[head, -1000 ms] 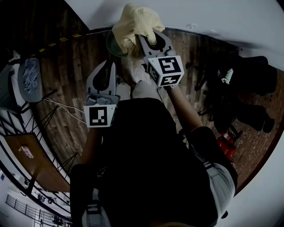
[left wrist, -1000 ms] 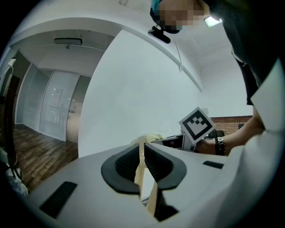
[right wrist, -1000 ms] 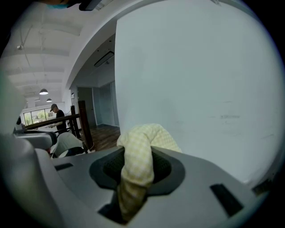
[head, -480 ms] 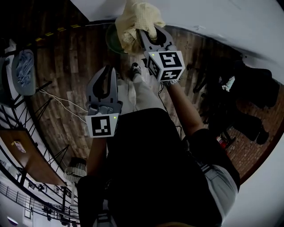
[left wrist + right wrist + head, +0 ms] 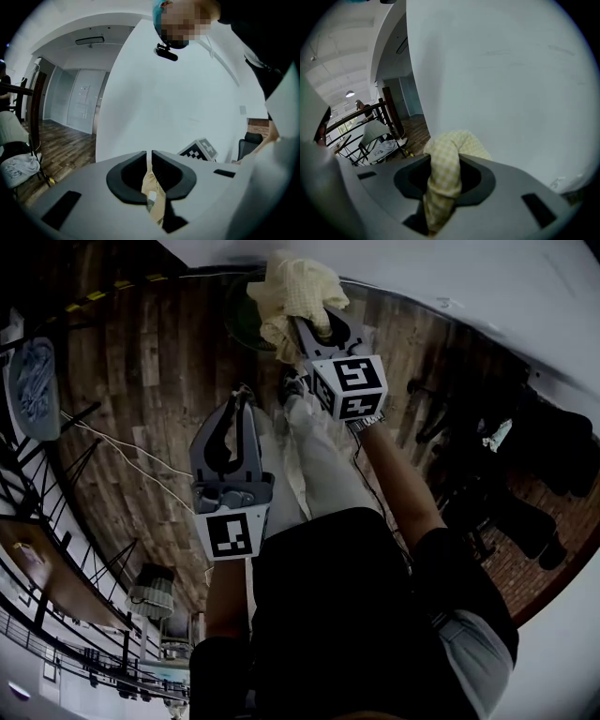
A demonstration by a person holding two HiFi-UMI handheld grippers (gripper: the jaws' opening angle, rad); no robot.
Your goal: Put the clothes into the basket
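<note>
With the right gripper point(image 5: 309, 326) clamped on the yellow checked cloth point(image 5: 295, 287) above the rim of the dark basket point(image 5: 240, 322), I'd lower the bunch inside before parting the jaws, holding the left gripper point(image 5: 245, 397), jaws nearly together around a tan scrap point(image 5: 152, 192), aside.

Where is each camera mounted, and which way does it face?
Head view: on the head, steeply down at wood floor; torso, arms, left tongs, right tongs show.
Left gripper view: on left tongs, toward a white wall; the person's torso shows.
Right gripper view: on right tongs, toward a white wall; no body shows clearly.
Shared: head and right gripper views show the yellow checked cloth.
</note>
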